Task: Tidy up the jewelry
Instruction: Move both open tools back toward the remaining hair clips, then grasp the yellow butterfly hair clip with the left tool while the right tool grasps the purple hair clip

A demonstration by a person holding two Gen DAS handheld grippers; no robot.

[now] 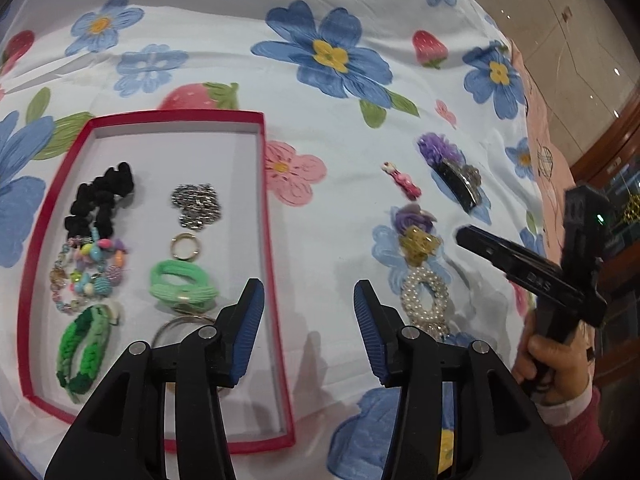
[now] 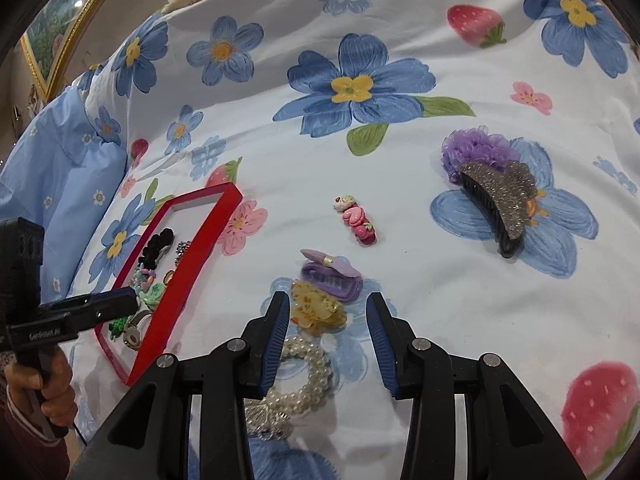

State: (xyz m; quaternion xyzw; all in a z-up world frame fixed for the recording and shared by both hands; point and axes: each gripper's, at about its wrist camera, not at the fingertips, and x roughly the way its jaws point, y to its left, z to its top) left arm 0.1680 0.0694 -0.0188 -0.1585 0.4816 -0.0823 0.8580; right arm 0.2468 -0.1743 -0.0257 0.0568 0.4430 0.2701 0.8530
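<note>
A red-rimmed tray [image 1: 266, 184] lies on the floral cloth and holds a black scrunchie [image 1: 102, 196], a silver chain [image 1: 198, 202], beaded bracelets [image 1: 86, 270], green hair ties [image 1: 180, 282] and rings. My left gripper [image 1: 309, 300] is open and empty above the tray's right rim. My right gripper [image 2: 328, 320] is open and empty, hovering over a yellow claw clip [image 2: 316, 306] and a pearl bracelet [image 2: 304, 380]. A purple claw clip [image 2: 330, 276], a pink hair clip [image 2: 356, 220] and a glittery grey claw clip [image 2: 500, 200] with a purple scrunchie [image 2: 476, 148] lie loose on the cloth.
The tray also shows at the left in the right wrist view [image 2: 188, 280]. The cloth's right edge and a pink sheet [image 1: 540, 140] border a tiled floor. A blue pillow [image 2: 60, 168] and a framed picture [image 2: 52, 40] lie at the far left.
</note>
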